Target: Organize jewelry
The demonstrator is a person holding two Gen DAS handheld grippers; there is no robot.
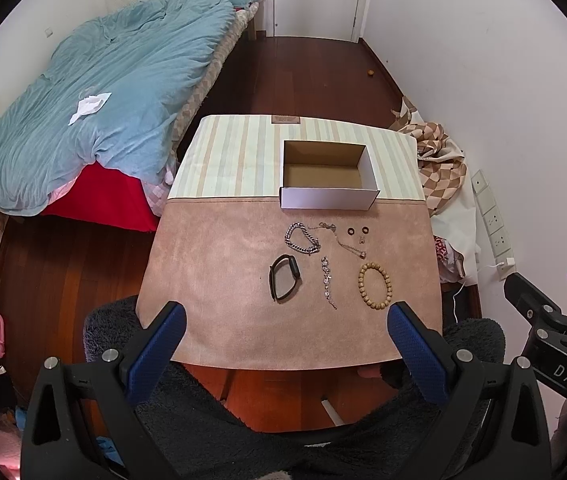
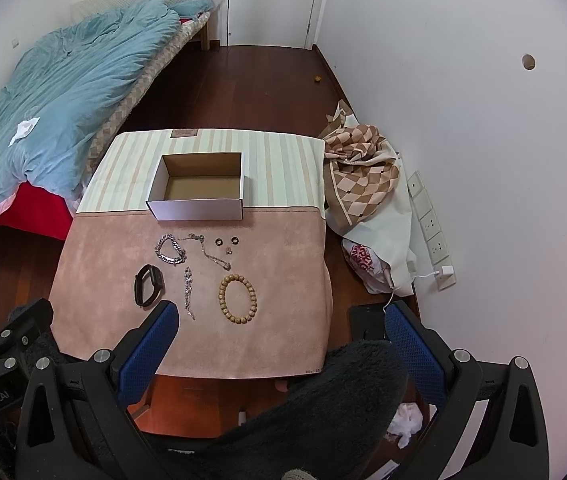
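Note:
An empty white cardboard box [image 1: 329, 196] [image 2: 197, 208] stands open on the cloth-covered table [image 1: 219, 280] [image 2: 283, 280]. In front of it lie a silver chain bracelet [image 1: 301, 238] [image 2: 170, 255], a thin necklace [image 1: 343, 242] [image 2: 211, 254], two dark rings [image 1: 357, 231] [image 2: 225, 241], a black band [image 1: 283, 283] [image 2: 148, 285], a crystal bracelet [image 1: 327, 282] [image 2: 188, 292] and a wooden bead bracelet [image 1: 375, 286] [image 2: 238, 299]. My left gripper [image 1: 287, 316] hangs open above the table's near edge. My right gripper [image 2: 281, 312] is open too, holding nothing.
A bed with a blue quilt [image 1: 99, 100] [image 2: 55, 92] stands to the left. Checkered cloth [image 1: 439, 160] [image 2: 363, 168] and bags lie to the right by the wall with sockets [image 2: 431, 224]. A dark fleece sleeve [image 2: 323, 412] sits below the grippers.

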